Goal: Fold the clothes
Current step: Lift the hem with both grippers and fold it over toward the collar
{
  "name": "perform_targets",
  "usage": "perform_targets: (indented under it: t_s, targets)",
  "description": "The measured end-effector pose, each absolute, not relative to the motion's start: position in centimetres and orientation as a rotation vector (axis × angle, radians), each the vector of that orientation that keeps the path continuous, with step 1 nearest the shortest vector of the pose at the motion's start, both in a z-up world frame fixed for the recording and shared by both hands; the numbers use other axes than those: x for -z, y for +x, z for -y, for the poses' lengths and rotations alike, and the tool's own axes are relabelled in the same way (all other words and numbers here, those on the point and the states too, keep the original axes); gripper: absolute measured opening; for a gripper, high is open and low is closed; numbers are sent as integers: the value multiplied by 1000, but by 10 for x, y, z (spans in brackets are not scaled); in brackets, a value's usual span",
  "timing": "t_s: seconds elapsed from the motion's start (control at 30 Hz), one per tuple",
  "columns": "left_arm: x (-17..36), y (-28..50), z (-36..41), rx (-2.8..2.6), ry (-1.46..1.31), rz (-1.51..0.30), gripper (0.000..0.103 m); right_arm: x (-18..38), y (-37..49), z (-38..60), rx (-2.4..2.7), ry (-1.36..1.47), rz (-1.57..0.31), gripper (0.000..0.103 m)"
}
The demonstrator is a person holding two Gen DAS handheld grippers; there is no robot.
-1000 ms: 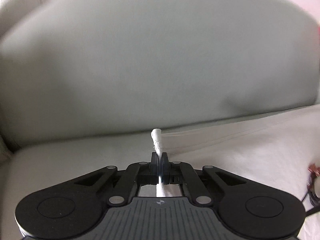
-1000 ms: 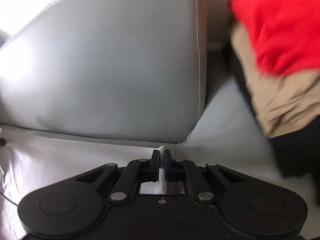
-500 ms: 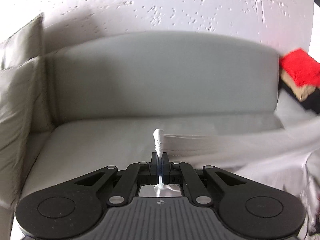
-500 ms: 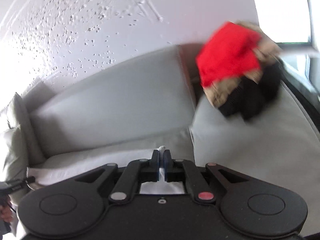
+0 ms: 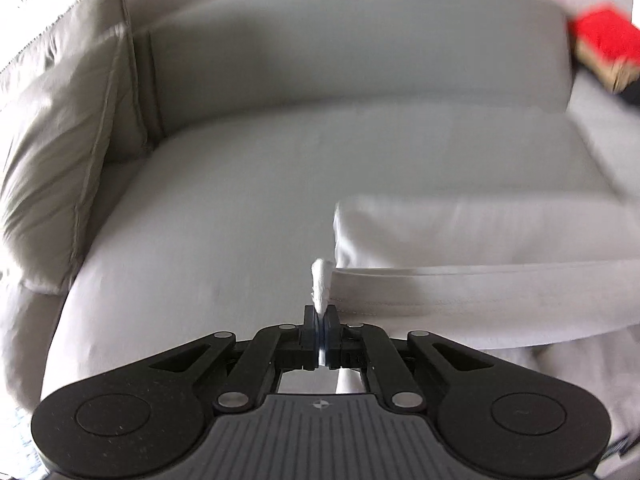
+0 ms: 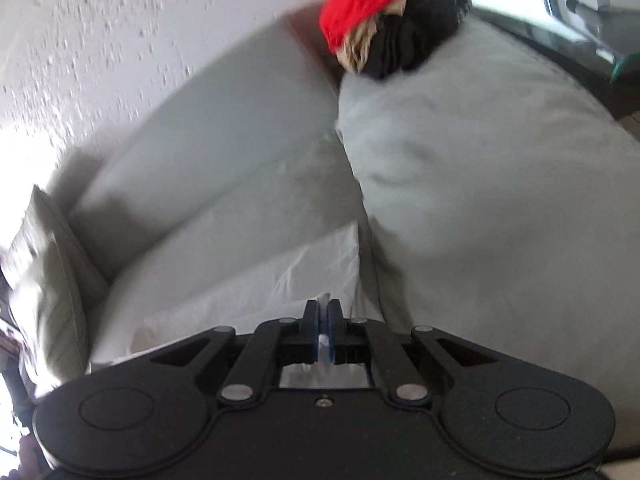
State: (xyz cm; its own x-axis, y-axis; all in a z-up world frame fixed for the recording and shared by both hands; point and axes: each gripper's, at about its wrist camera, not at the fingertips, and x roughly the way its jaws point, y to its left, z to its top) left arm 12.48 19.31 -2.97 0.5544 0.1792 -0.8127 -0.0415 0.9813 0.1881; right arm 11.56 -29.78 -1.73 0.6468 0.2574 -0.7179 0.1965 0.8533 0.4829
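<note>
Right now the left gripper (image 5: 321, 322) is pinched tight on a corner of the white cloth (image 5: 480, 240), and a little twist of cloth pokes up between its fingers. The right gripper (image 6: 323, 322) is also squeezed closed on an edge of the same cloth. The cloth lies on the near part of the gray sofa (image 5: 240, 184), and one part already looks laid over another, so one fold seems to be done. It likely still needs more folds and then a spot on the pile of clothes (image 6: 384, 32), red on top, at the far right. A pillow (image 5: 60, 152) leans on the far left. Behind is a bumpy white wall (image 6: 120, 20).
</note>
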Motion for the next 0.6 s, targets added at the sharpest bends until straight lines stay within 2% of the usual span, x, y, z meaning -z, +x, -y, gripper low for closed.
perform_targets:
  t_s: [0.07,0.1,0.23,0.33,0.37,0.4,0.47,0.53,0.6]
  targets:
    - [39,117,-195,-141,157,-1009,9,28,109,293,-28,541,-932,5]
    - [43,112,-196,-146,159,-1026,10,33,106,290,-24,528,-958,9]
    - [21,61,-192,-124,167,-938,15,19,79,293,-24,516,-926,13]
    - [-2,21,-182,-63,189,-847,19,-4,58,291,-98,534,-894,31]
    - [-5,16,-179,-35,180,-826,22,-8,55,288,-124,524,-894,40]
    - [-9,12,-176,-8,170,-804,31,-7,58,282,-140,512,-902,44]
    - [-11,12,-167,37,155,-779,35,-3,63,269,-170,486,-918,44]
    - [-7,21,-153,74,146,-773,35,6,73,255,-187,477,-942,44]
    - [4,40,-135,108,155,-792,35,22,90,240,-201,491,-986,39]
